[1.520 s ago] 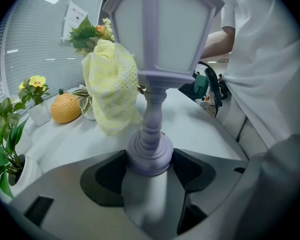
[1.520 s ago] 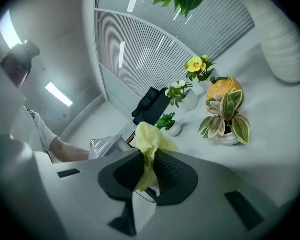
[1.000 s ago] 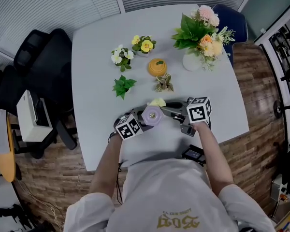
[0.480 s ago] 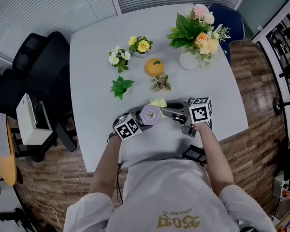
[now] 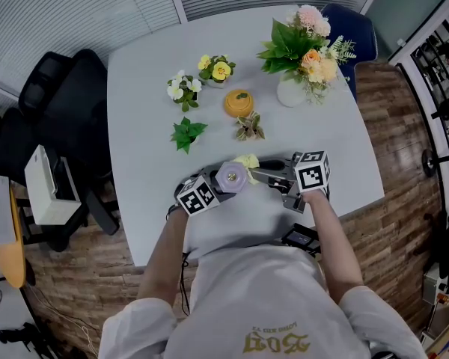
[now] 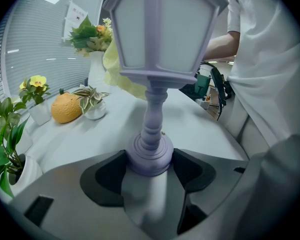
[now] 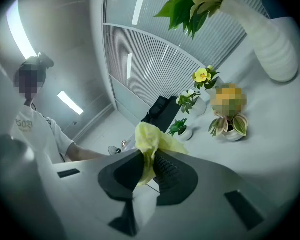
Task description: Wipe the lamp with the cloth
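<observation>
We clamp the left gripper (image 6: 150,170) on the base of the upright lamp (image 6: 160,29) at the table's (image 5: 150,170) near edge. The right gripper (image 7: 149,171) pinches the yellow cloth (image 7: 152,141) (just beside the lamp's lantern head). Farther back, a white vase (image 5: 292,93) holds a bouquet (image 5: 303,47). Small potted plants (image 5: 187,133) and an orange ornament (image 5: 241,103) stand between.

Lavender lamp (image 5: 232,176), pale yellow cloth (image 5: 246,159), pale grey table (image 5: 142,96).
The left gripper (image 6: 149,160) and right gripper (image 7: 146,166) were grey with black jaw pads, and their marker cubes (image 5: 311,172) bore black-and-white squares. The fruit ornament (image 5: 242,104) was orange with a green top, the pansy (image 5: 221,69) yellow, the small blossoms (image 5: 183,88) white, one potted plant (image 5: 188,133) plain green, and the striped plant (image 5: 251,128) green, cream and pink. The bouquet (image 5: 303,40) mixed pink and peach blooms with green leaves above a white vase (image 5: 292,94). The floor (image 5: 393,200) was brown wood planking, the office chair (image 5: 75,103) black, the person's shirt (image 5: 247,298) white with gold print.
</observation>
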A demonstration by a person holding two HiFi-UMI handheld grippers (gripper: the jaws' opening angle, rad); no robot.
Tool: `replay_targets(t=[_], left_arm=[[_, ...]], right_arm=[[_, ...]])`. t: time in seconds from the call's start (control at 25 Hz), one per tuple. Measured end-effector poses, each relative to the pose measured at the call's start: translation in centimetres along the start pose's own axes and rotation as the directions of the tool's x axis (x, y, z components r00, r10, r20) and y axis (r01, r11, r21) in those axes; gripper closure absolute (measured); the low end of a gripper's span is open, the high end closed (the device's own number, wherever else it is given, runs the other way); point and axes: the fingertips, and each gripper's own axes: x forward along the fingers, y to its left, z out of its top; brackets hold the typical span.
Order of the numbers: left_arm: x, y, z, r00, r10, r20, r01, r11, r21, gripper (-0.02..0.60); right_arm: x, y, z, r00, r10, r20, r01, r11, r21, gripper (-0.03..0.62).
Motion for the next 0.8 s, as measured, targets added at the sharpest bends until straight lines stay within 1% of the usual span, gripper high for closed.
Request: replay_targets(t=[0.2, 0.8], left_arm=[[0.0, 0.0, 0.0, 1.0, -0.001, 0.0, 0.001, 1.0, 0.001, 0.281], [0.0, 0.0, 0.1, 1.0, -0.001, 0.001, 0.001, 1.0, -0.003, 0.281]], right_arm=[[0.3, -0.7, -1.2, 0.998, -0.04, -0.052, 0.039, 0.999, -0.018, 0.528], [0.6, -1.8, -1.9, 0.996, -0.066, -0.066, 0.067, 0.998, 0.012, 0.529]])
